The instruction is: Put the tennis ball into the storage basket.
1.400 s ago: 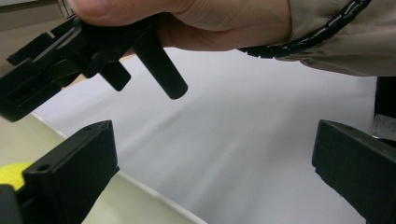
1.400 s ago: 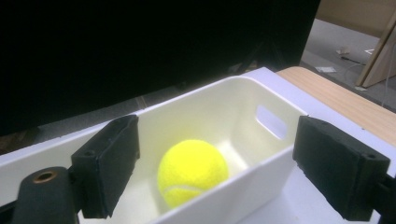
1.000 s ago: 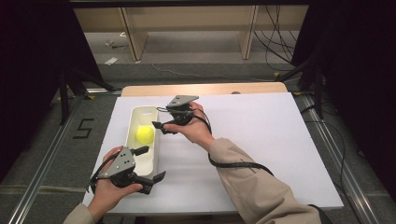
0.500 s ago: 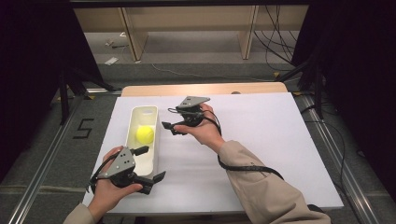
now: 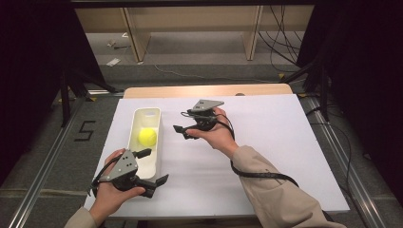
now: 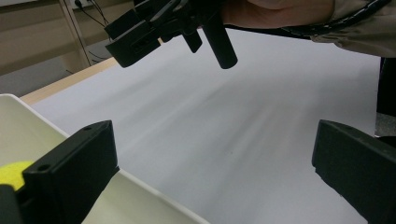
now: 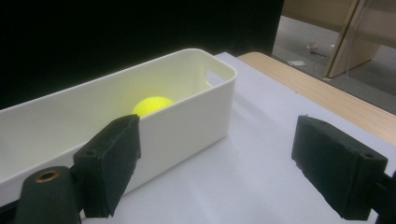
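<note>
White sheeting covers the table [image 5: 266,156] in front of us, with dark floor and wooden shelving behind. Our right gripper [image 5: 186,131] hangs above the sheet just right of the white tray [image 5: 151,114], jaws spread wide and holding nothing; its own view looks past both jaws at the tray's side wall [image 7: 187,116]. Our left gripper [image 5: 153,167] rests by the tray's near end, jaws likewise wide apart and empty, one jaw over the tray's rim. The yellow ball [image 5: 147,137] lies inside the tray, about midway along it. Compared with a second ago, our right gripper has drawn back from over the tray towards the middle of the table, while the left has not moved. In the left gripper view the ball [image 6: 14,171] is mostly hidden behind a jaw.
</note>
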Tool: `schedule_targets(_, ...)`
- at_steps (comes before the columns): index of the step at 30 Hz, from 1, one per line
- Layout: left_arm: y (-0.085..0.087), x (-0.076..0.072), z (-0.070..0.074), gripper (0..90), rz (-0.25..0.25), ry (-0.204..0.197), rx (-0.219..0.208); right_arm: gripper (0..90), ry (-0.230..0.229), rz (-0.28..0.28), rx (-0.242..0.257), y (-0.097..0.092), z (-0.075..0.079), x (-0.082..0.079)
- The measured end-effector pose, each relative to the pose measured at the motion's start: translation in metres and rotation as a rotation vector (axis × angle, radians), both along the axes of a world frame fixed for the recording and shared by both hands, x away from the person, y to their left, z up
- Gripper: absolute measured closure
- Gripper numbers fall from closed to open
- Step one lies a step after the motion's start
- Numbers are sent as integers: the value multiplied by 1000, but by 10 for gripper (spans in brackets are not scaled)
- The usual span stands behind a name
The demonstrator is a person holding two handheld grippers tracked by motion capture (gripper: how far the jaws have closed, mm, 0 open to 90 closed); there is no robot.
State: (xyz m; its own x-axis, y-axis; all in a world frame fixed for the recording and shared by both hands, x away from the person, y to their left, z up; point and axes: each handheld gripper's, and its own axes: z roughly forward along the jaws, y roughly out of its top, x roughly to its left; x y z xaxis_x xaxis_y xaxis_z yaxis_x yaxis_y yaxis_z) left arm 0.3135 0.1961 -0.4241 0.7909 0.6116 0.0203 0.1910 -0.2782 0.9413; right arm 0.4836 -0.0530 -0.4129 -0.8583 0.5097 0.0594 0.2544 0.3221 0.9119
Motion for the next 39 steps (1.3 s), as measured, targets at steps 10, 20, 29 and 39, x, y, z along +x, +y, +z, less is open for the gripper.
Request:
schedule_targets(10,0,0,0,0,-1,-4,2,170,0,-28,-1,-21,-1,-3)
schedule_targets(20,-1,0,0,0,1,-1,-1,171,1,-52,-4,-40,-2,-7)
schedule_targets(29,-1,0,0,0,2,-1,-1,173,-2,-75,-7,-56,-3,-9)
schedule_targets(39,-1,0,0,0,4,1,0,173,2,-99,-3,-74,-4,-13)
